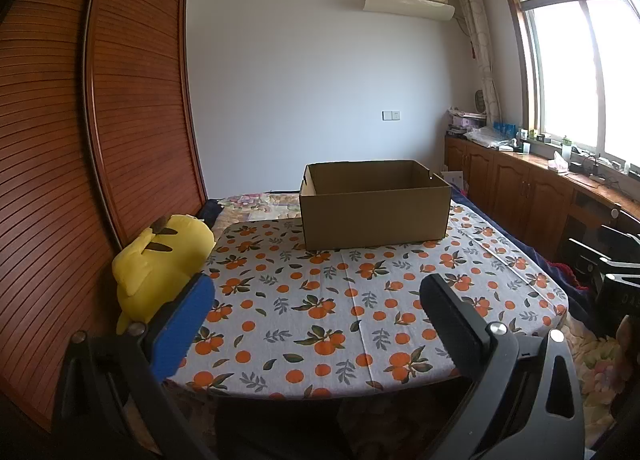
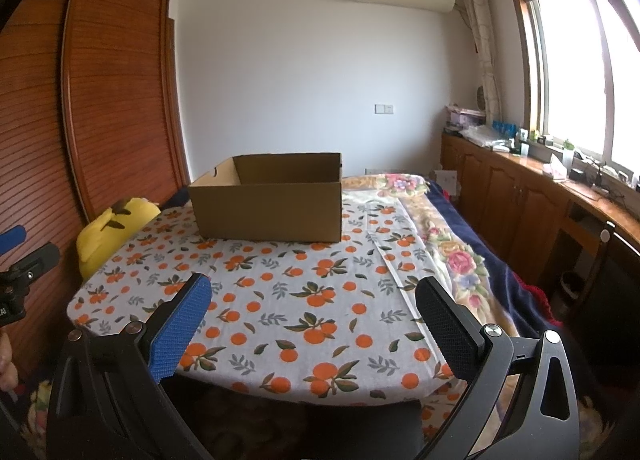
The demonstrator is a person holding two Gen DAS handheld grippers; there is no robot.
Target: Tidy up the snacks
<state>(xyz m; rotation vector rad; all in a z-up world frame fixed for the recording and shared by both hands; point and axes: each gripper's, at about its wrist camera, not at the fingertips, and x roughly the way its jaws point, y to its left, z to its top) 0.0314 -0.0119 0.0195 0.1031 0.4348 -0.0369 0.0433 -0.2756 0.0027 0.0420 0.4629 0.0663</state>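
On the far part of the table, a brown cardboard box is set with its top open. No snacks are seen anywhere in either view, so the box is the only thing of the task that can be found. What can be seen of its inside looks empty, but the bottom is hidden by the front wall. The box is probably light, because it is thin card and nothing shows above its walls. Its walls are likely stiff enough to be held, but they could be bent if squeezed hard. A top edge of a side wall is judged to be the best place to be pinched, or a small cut-out slot near the top of a side wall could be used.

The box is rested on a cloth with oranges printed on it. The cloth is soft and could be dragged along if the box is pushed. A yellow plush toy is leaned beside the table, near a wooden wardrobe.

The left gripper is held wide apart with nothing between its fingers. The right gripper is also held wide apart and empty. Both are kept near the front edge of the table, well apart from the box.
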